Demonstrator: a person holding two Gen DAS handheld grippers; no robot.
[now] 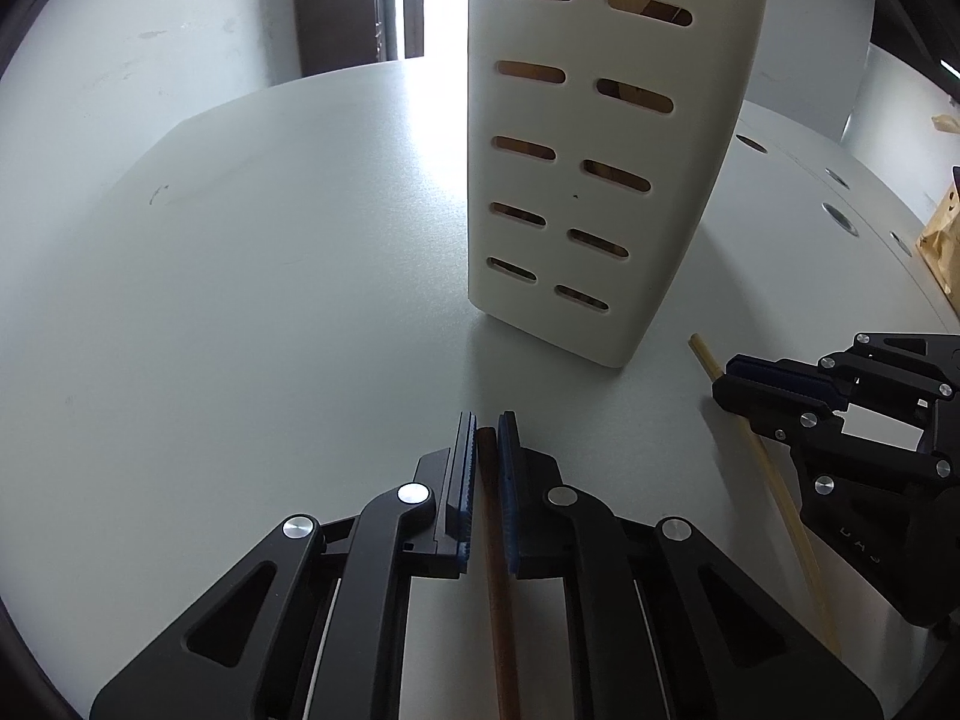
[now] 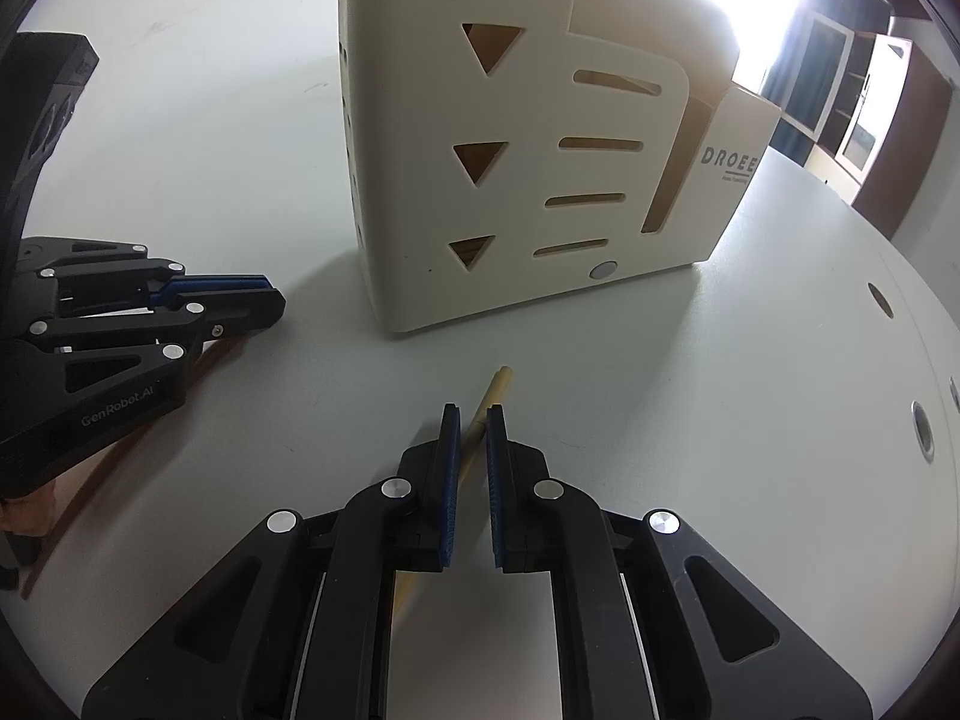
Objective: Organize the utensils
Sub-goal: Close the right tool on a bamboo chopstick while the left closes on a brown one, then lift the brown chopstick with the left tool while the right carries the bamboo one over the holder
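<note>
A cream utensil holder (image 1: 594, 144) with slots stands on the white table; it also shows in the right wrist view (image 2: 510, 168). My left gripper (image 1: 485, 423) is closed around a dark brown chopstick (image 1: 495, 570) that runs back between its pads. It also shows in the right wrist view (image 2: 264, 294), with the brown stick (image 2: 102, 468) beneath it. My right gripper (image 2: 473, 414) stands nearly closed around a light bamboo chopstick (image 2: 489, 399) lying on the table. In the left wrist view the right gripper (image 1: 729, 381) sits over that bamboo chopstick (image 1: 780, 492).
The white table (image 1: 240, 300) has round holes (image 2: 921, 429) along its right edge. A brown paper item (image 1: 942, 240) lies at the far right. A dark doorway and a bright window are behind the holder.
</note>
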